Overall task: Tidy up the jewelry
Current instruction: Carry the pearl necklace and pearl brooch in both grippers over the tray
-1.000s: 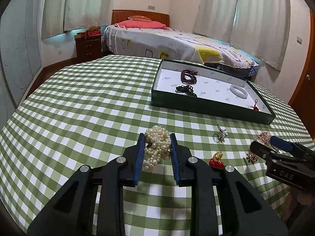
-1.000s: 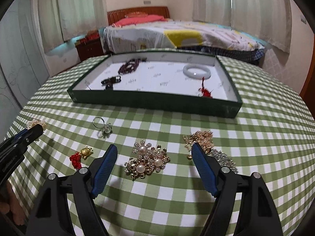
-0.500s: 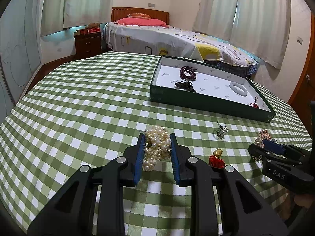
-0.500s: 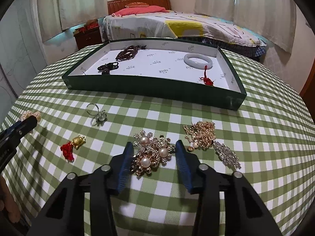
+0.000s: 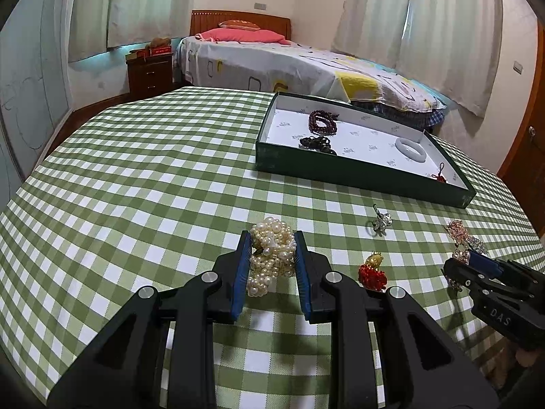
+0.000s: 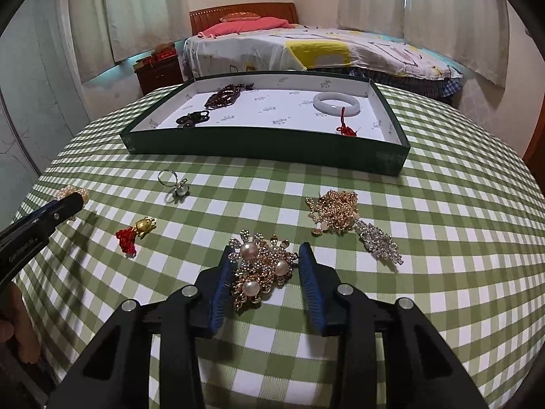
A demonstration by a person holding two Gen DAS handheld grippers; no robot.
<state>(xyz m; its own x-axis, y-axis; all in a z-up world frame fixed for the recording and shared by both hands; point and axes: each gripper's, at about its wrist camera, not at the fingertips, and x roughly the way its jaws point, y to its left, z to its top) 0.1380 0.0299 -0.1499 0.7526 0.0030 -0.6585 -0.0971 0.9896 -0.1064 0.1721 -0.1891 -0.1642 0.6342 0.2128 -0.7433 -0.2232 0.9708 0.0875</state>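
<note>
The left gripper (image 5: 271, 242), black-framed with blue ribbed pads, points toward twelve o'clock and downward, jaws clamped on a cream pearl strand bundle (image 5: 270, 255). The right gripper (image 6: 267, 255), angled likewise, has just been closing around a gold pearl-set brooch (image 6: 262, 269), pads narrowed against its sides

A pearl strand (image 5: 271, 255) lies bunched on green checks; a gold pearl-studded brooch (image 6: 262, 267) lies flat.

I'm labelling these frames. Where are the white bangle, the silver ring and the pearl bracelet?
white bangle (image 6: 336, 104): right wrist view, on its near rim.
silver ring (image 6: 174, 184): right wrist view, by its ornament.
pearl bracelet (image 5: 270, 255): left wrist view, middle of the bunch.
</note>
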